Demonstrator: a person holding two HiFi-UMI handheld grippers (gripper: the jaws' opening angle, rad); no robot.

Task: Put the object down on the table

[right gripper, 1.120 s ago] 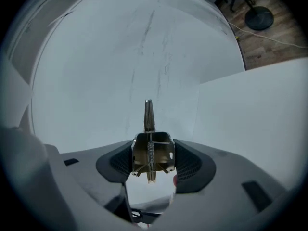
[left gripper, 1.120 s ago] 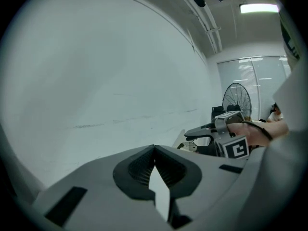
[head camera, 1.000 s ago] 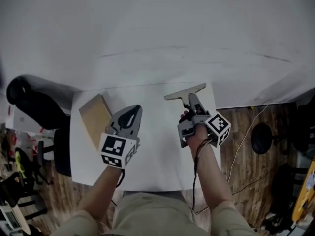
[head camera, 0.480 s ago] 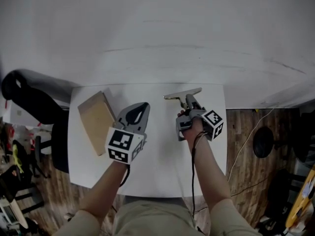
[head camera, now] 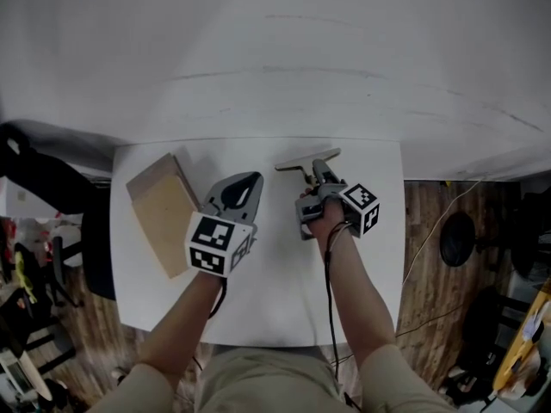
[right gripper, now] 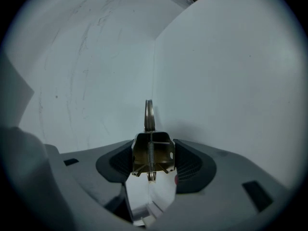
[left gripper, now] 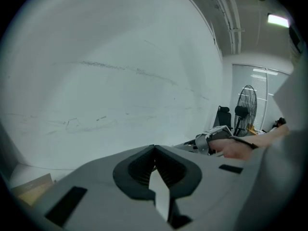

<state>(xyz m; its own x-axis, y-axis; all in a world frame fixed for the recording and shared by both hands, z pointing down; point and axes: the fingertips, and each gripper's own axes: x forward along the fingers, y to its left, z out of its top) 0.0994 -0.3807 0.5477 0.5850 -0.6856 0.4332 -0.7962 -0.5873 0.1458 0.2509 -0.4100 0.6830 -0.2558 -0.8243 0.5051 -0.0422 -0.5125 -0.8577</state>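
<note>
My right gripper point(head camera: 318, 175) is shut on the stem of a T-shaped metal tool point(head camera: 307, 159), whose flat bar lies crosswise near the far edge of the white table point(head camera: 258, 291). In the right gripper view the brass-coloured body of the tool point(right gripper: 152, 150), with a spring and a ring point(right gripper: 149, 113) on top, sits pinched between the dark pads point(right gripper: 192, 165). Whether the tool touches the table does not show. My left gripper point(head camera: 245, 184) hovers beside it, its jaws shut and nothing held; its tips point(left gripper: 154, 150) meet.
A light wooden block point(head camera: 161, 212) lies on the table's left part, just left of my left gripper. A black chair point(head camera: 30, 166) stands off the left side. A white wall rises behind the table. A standing fan point(left gripper: 245, 105) is far off to the right.
The right gripper with the tool has drifted a little to the left along the table's far edge. The left gripper has edged forward. The grip on the tool is unchanged.
</note>
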